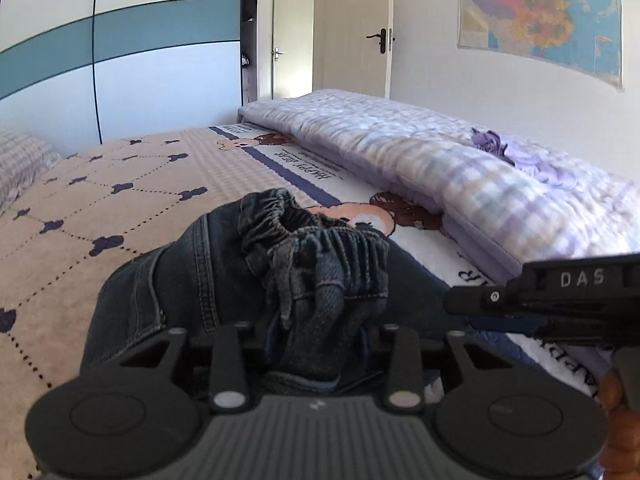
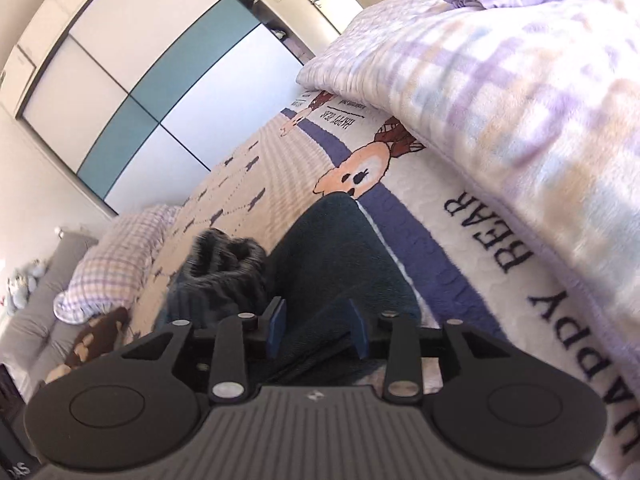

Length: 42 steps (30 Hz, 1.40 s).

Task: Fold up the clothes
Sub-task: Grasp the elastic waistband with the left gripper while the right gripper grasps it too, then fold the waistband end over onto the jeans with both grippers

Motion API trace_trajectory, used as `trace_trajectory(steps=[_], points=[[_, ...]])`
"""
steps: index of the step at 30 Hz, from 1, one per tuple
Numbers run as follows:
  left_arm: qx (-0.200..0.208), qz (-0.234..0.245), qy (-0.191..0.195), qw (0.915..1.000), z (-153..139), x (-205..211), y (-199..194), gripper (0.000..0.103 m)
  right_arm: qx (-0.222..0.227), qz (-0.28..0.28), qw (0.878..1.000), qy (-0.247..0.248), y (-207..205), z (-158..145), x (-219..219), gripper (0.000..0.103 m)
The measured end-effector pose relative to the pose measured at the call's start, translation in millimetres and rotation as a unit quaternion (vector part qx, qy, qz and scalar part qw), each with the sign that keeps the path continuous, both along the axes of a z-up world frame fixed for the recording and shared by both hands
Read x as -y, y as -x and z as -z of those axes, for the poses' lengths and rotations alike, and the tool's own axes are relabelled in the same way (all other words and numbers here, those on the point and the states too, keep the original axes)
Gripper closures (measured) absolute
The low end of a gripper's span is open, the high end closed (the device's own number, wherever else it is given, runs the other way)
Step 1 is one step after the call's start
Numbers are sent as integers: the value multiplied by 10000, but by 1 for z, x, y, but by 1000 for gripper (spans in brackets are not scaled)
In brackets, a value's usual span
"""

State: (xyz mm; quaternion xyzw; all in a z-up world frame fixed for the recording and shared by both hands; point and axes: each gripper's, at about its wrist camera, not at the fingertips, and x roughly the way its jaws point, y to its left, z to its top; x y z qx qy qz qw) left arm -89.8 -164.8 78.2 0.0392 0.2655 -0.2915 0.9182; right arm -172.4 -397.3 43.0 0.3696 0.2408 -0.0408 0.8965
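Dark denim pants (image 1: 224, 272) with an elastic waistband lie on the bedspread (image 1: 100, 184). My left gripper (image 1: 316, 344) is shut on a bunched fold of the waistband (image 1: 312, 256), which hides its fingertips. In the right wrist view the pants (image 2: 340, 256) lie flat under my right gripper (image 2: 316, 328), whose blue-padded fingers (image 2: 276, 320) stand apart and open just above the denim. The bunched waistband (image 2: 224, 256) sits to its left. The right gripper's body also shows in the left wrist view (image 1: 560, 292).
A folded purple-checked quilt (image 1: 440, 160) lies along the bed's right side by the wall. A checked pillow (image 2: 116, 256) and plush toys (image 2: 96, 340) sit at the bed's head. A wardrobe (image 1: 120, 60) and door (image 1: 356, 28) stand beyond.
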Motion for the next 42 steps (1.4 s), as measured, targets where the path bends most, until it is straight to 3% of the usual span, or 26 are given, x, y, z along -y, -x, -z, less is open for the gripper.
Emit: trace_trajectory(steps=[3,6,7,9,10,11,19,21,24,26,28,29,31,32,35,39,42], points=[[-436,65,722,9964,-12,-31,-12,56,44,66,9982,-597,-3,9,3,55],[-598,467,1165,9903,-12,-40,-8,33,147,-192,9942,-1050,-13,2,-7,48],[-715,638,1368,9859,-11,-43,-7,30,187,-325,9929,-1130,-18,-3,-12,45],[-1306,1149,2069,9628,2,-45,-13,24,290,-609,9905,-1198,-24,-14,-24,41],[-1560,1187,2299,9533,8,-45,-16,23,353,-724,9898,-1175,-27,-21,-29,39],[-1693,1059,2337,9516,12,-45,-18,24,364,-823,9899,-1093,-30,-27,-32,36],[-1112,708,2118,9684,-28,-92,-12,22,28,-1024,9947,41,-52,-45,-45,31],[-1016,495,2039,9724,-32,-116,-18,19,33,-1254,9914,381,-62,-50,-56,31],[-1062,-104,1791,9780,-28,-149,-30,19,-468,-1584,9764,1394,-87,-47,-88,32],[-1239,-379,1842,9743,-20,-166,-37,19,-744,-1558,9662,1915,-103,-31,-104,39],[-1378,-573,1845,9714,-13,-178,-41,19,-855,-1564,9582,2240,-108,-18,-114,56],[-1429,-644,1827,9706,-9,-181,-42,19,-737,-1595,9567,2323,-105,-19,-115,60],[-1491,-759,1768,9699,-5,-183,-44,20,-537,-1546,9666,1972,-96,-26,-101,80],[-1508,-803,1745,9697,-4,-182,-45,20,-400,-1461,9716,1815,-92,-35,-91,82],[-1357,-643,1706,9738,-12,-171,-42,20,21,-1211,9769,1761,-80,-66,-72,84],[-1026,-288,1535,9824,-27,-147,-32,20,460,-888,9717,2141,-65,-103,-53,84],[-923,-170,1452,9849,-29,-126,-32,21,-125,-754,9751,2080,-72,-68,-32,84]])
